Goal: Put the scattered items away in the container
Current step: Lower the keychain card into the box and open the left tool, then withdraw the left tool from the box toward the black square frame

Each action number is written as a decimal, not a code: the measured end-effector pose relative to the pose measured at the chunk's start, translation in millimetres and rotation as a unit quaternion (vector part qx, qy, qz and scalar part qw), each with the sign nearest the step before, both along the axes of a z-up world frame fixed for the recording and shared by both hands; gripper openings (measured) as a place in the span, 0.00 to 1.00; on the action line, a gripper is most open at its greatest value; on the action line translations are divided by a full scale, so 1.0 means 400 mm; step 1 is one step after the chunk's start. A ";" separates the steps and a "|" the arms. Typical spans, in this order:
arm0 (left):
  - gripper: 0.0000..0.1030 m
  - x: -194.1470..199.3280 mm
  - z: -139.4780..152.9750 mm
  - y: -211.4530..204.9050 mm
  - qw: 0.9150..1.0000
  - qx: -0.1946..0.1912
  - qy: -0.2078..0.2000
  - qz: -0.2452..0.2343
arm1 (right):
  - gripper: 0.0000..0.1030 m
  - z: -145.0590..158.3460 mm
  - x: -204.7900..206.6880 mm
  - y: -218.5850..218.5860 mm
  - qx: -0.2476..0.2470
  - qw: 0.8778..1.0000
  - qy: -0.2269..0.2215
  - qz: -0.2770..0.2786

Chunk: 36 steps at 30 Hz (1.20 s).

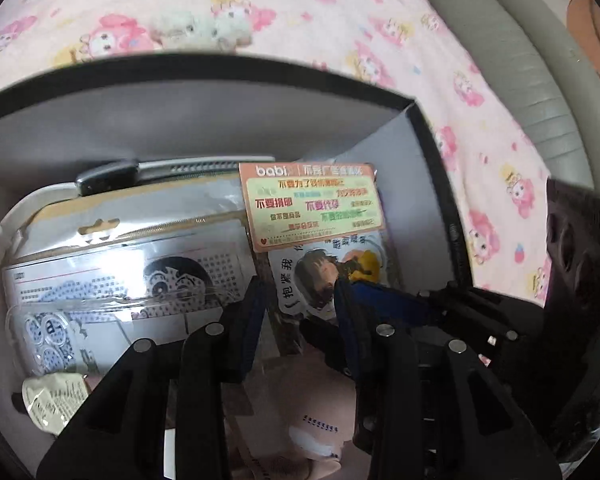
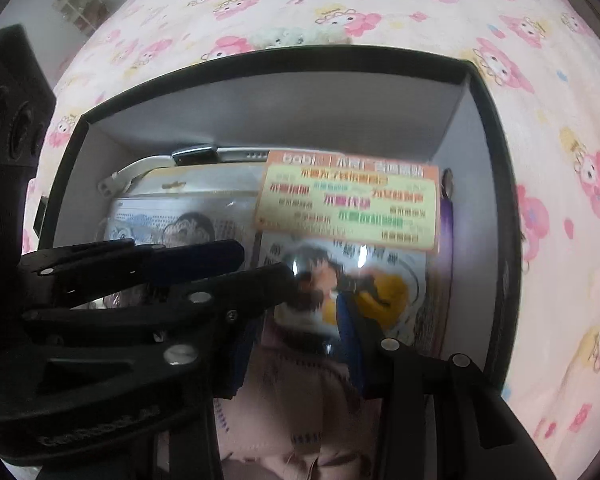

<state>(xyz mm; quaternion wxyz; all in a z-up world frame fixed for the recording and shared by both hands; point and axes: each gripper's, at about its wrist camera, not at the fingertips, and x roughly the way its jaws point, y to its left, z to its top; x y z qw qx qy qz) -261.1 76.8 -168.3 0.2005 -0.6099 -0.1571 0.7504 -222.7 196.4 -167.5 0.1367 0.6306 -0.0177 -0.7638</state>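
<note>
Both claws, left claw (image 1: 300, 292) and right claw (image 2: 300, 320), stand narrow, holding nothing, over the box (image 2: 260, 60) crowded with sticker packs (image 1: 312, 204).

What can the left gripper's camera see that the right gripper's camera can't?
Only the left wrist view shows the crinkled pale packet in the box's near left corner and the grey padded edge beyond the bedsheet. Only the right wrist view shows the shelf far off at top left. Both show the black box, the orange babi sticker sheet, the pink pouch and the fluffy toy.
</note>
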 end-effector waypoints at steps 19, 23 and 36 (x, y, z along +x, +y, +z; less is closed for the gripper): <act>0.33 -0.028 -0.038 0.046 1.000 -0.016 -0.006 0.016 | 0.37 0.002 -0.040 0.005 -0.040 0.999 -0.019 -0.021; 0.35 0.014 0.036 0.027 0.998 -0.019 0.051 0.032 | 0.37 0.027 -0.011 0.013 -0.026 0.999 0.000 -0.040; 0.50 0.174 0.234 -0.046 0.979 -0.055 0.184 0.074 | 0.49 0.235 0.095 0.073 0.043 0.981 0.170 -0.087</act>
